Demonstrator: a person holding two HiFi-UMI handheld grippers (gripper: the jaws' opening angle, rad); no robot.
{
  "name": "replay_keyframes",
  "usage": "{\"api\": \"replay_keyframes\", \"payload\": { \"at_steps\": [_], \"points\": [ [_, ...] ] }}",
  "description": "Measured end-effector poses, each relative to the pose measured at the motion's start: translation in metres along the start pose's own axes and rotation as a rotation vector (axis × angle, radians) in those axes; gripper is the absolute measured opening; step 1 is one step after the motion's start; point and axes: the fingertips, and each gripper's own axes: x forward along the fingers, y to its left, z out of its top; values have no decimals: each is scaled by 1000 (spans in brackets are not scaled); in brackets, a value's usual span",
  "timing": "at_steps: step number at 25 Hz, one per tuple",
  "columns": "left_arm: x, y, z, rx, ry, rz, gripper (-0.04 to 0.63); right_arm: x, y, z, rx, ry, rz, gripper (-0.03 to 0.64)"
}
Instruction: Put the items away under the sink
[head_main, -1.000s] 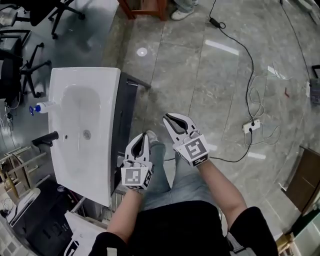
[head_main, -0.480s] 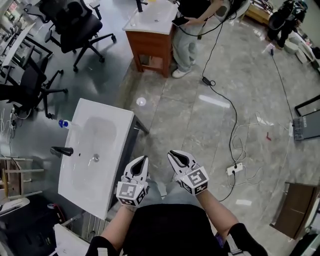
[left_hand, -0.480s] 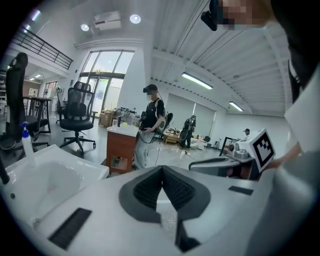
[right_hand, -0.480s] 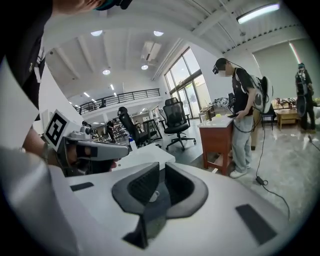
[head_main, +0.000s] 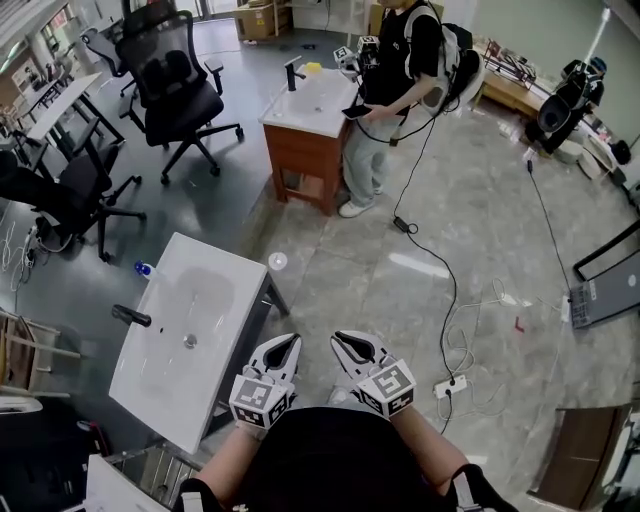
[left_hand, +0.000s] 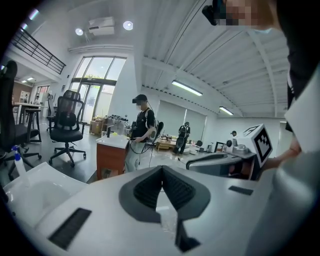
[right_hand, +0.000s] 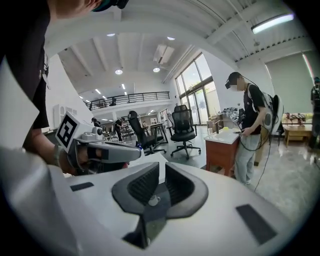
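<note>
— Standing at the sink (head_main: 190, 335) with nothing picked up, are you? Your left tool (head_main: 288, 343) has its tips pressed together on nothing, and your right tool (head_main: 342, 340) shows only a thin slit between its pads, also empty

— Both hang close to your body, just beside the sink's near corner. The dark cabinet (head_main: 246, 345) under the basin is on your left, its front facing the floor you stand on

— What is there to put away, though? I'd judge the task hasn't started. The one likely item you can see is a small blue-capped bottle (head_main: 143, 268) at the sink's far edge, well apart from both tools; whether it sits on the rim or behind it, I can't tell

— Then look down and find your items first. Spread the right tool wide before you reach, come at the bottle from the side, and close on its body, not the cap

— Mind the cables (head_main: 455, 300) on the floor to your right when you step, and crouch square to the cabinet front so you can see inside before you set anything in
</note>
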Motion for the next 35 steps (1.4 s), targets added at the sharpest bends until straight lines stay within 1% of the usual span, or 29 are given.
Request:
{"api": "replay_keyframes", "payload": {
  "at_steps": [4, 7, 10, 12, 17, 20, 24, 27, 35],
  "points": [
    [-7, -14, 16, 4, -31, -14, 23, -14, 15, 12, 4, -25, 41, 55],
    [-13, -23, 26, 6, -65, -22, 23, -27, 22, 19, 11, -47, 55, 55],
    [-18, -35, 39, -11, -124, -66, 23, -39, 23, 28, 10, -82, 71, 55],
    [-22, -40, 44, -21, -150, -82, 23, -43, 24, 32, 9, -101, 80, 55],
    [-33, -46, 39, -10, -144, -61, 23, -53, 32, 35, -24, -125, 98, 55],
    [-39, -47, 33, -13, -145, -46, 23, -54, 34, 29, -7, -124, 116, 55],
    [-48, -51, 26, -26, -148, -31, 23, -57, 44, 28, -26, -136, 140, 54],
    [-54, -53, 21, -24, -149, -16, 23, -56, 51, 23, -15, -132, 155, 55],
    [-64, -50, 12, -28, -145, 19, 23, -54, 61, 16, -6, -117, 170, 55]
  ]
}}
